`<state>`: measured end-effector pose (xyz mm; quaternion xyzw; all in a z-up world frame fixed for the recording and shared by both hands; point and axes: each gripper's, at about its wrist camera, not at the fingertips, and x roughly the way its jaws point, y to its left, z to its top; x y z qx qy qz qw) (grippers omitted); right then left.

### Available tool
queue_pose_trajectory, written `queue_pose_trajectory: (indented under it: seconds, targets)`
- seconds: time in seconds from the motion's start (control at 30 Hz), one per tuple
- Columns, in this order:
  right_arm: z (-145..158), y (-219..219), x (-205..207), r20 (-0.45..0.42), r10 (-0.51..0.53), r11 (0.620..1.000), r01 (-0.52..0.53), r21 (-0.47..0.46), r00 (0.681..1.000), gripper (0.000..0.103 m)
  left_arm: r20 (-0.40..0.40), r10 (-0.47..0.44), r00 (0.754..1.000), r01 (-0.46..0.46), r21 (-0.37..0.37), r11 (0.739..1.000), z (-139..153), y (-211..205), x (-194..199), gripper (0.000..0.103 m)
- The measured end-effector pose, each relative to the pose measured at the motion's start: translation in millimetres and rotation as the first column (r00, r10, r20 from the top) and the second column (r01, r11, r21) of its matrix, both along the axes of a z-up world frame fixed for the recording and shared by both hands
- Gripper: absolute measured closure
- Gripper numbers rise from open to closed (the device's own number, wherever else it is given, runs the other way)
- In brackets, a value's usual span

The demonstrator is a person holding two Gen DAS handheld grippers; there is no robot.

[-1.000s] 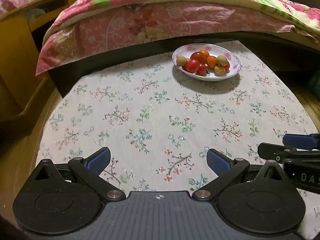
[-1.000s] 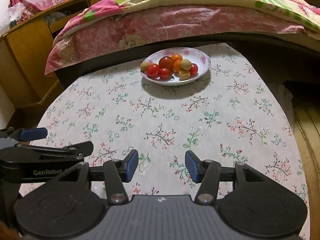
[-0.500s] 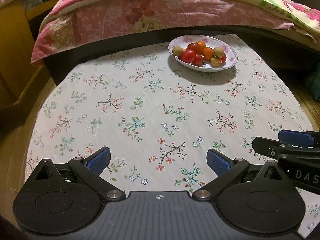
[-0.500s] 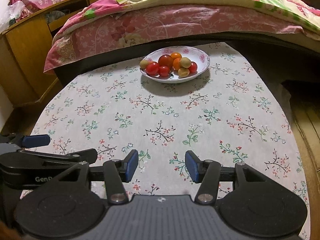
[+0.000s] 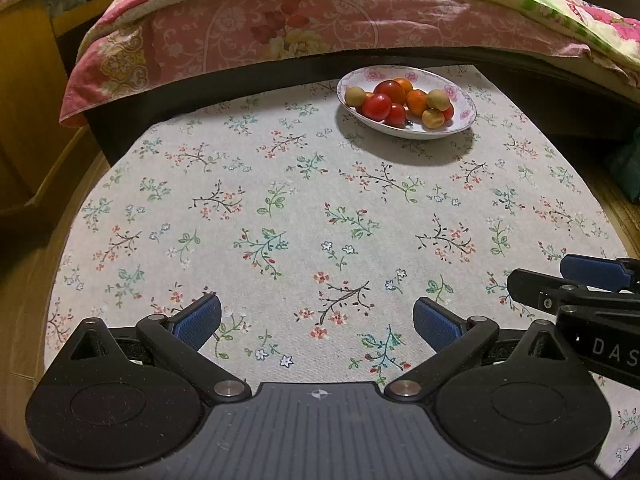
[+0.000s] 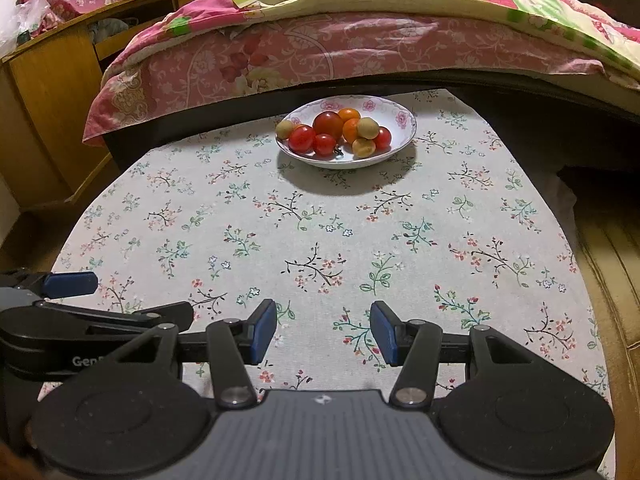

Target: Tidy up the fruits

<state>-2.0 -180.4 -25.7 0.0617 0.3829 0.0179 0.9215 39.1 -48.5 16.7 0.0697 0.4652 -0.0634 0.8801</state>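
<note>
A white bowl with pink flowers on its rim (image 5: 466,106) (image 6: 404,120) sits at the far side of a floral tablecloth (image 5: 304,216) (image 6: 320,232). Inside lie several small fruits: red tomatoes (image 5: 377,105) (image 6: 328,124), orange ones (image 5: 417,101) (image 6: 348,114) and tan-yellow ones (image 5: 355,96) (image 6: 367,127). My left gripper (image 5: 316,322) hovers over the near side of the cloth, open wide with nothing between its blue pads. My right gripper (image 6: 323,330) hovers beside it, open more narrowly and empty. Each gripper shows at the edge of the other's view.
A bed with a pink floral quilt (image 5: 280,28) (image 6: 320,52) overhangs the table's far edge behind the bowl. A wooden cabinet (image 6: 52,92) stands to the left. Wooden floor (image 6: 612,248) lies to the right of the table.
The bowl sits slightly higher in both views than a second ago, from a small tilt of the cameras. Both grippers keep the same opening and nothing was grasped.
</note>
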Motion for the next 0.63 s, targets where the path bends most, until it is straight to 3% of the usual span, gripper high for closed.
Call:
queue_pose_trajectory:
  seconds: [0.63]
  targets:
    - [-4.3, 0.2, 0.9, 0.002, -0.002, 1.000, 0.002, -0.006, 1.000, 0.055, 0.012, 0.008, 1.000, -0.009, 0.020, 1.000, -1.7, -2.0, 0.0, 0.000]
